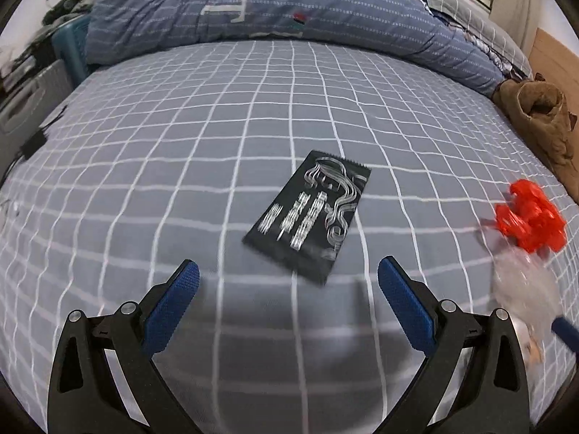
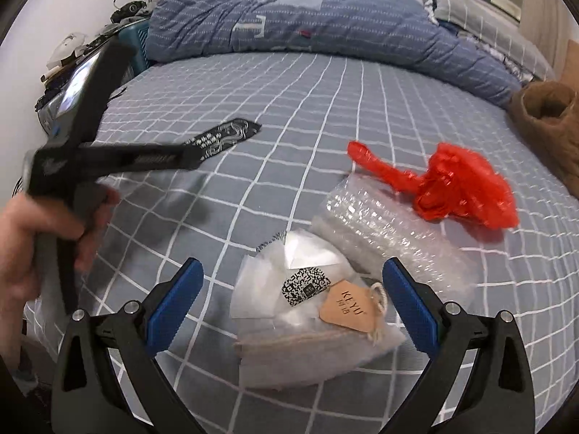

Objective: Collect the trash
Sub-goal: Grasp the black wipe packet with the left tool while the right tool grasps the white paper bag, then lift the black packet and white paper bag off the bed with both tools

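My left gripper (image 1: 288,280), black frame with blue textured pads, hangs over the bed with its fingers spread wide and nothing between them. Right ahead of it, a flat black foil sachet with silver swirls and lettering (image 1: 309,215) lies on the grey bedsheet with the white grid lines (image 1: 181,137), tilted, its near corner just beyond the gap between my pads. Off to the right of this view there's a crumpled red plastic bag (image 1: 530,218), blurred, and below it a smear of clear wrapping I can't resolve here.

My right gripper (image 2: 293,278) is wide apart too, holding nothing, and it sits low over a clear plastic packet with a QR sticker and a tan paper tag on string (image 2: 307,311). The packet lies between the blue pads but neither pad touches it. Just behind it to the right, a sheet of clear bubble wrap (image 2: 383,224) rests on the sheet, touching the packet's far edge, and the red bag lies at the bubble wrap's far right corner, its twisted tail pointing left.

In the right view I see my left hand (image 2: 32,238) clutching the other gripper's handle, its black fingers reaching over the sachet. A rumpled blue striped quilt (image 2: 325,21) is bunched along the far edge, and a brown fuzzy garment (image 1: 539,119) sits at the right.
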Available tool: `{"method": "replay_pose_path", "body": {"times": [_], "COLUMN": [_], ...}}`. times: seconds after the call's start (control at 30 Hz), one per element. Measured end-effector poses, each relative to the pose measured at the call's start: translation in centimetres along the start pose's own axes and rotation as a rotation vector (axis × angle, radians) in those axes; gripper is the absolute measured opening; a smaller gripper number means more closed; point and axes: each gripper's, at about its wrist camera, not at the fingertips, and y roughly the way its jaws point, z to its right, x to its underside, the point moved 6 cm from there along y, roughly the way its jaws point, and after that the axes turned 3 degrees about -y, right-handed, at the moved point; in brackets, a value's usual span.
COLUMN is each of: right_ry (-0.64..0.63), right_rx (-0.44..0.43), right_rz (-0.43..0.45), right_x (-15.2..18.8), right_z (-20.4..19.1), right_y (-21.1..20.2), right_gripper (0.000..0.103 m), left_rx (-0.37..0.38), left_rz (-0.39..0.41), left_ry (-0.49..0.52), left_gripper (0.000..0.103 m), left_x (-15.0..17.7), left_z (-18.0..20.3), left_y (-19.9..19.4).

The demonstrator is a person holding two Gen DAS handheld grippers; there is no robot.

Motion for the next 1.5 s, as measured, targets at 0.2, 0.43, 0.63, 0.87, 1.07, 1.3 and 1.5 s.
{"method": "replay_pose_path", "body": {"times": [0.2,0.43,0.63,0.87,1.07,1.3,1.5], "right_ry": [0.048,0.032,0.039,0.041,0.052,0.065,0.069], "right_rx": [-0.022,-0.051,-0.041,-0.038,-0.044,-0.062,-0.086], "right_rz": [-0.052,-0.084,-0.088,-0.082,-0.065,-0.061,-0.054], "right_x": [1.4,2.4,2.7,2.8,2.7,2.6,2.3], "right_z": [0.5,-0.2,-0.4,-0.5,-0.3,0.0,-0.1], "right_y": [1.9,3.2,3.5,3.4,3.0,2.4,1.5], "right_gripper": [0.091,0.073,0.061,0.055,0.053,0.051,0.050], "left_rx": [-0.020,-0.011,-0.034,-0.029,-0.040,-0.031,-0.018], "left_rz": [-0.004,-0.003,-0.018,-0.015,0.005,-0.004,0.015], "left_ry": [0.027,0.000,0.032,0.044,0.037,0.005,-0.017], "left_gripper": [0.097,0.096,0.073,0.052,0.042,0.041,0.041], "left_x": [-1.2,-2.4,-2.0,-1.8,-1.9,-1.5,-1.1], "left_z": [0.9,0.9,1.2,1.3,1.2,1.2,1.3], "left_y": [2.7,4.6,5.0,4.8,4.1,3.0,0.8]}}
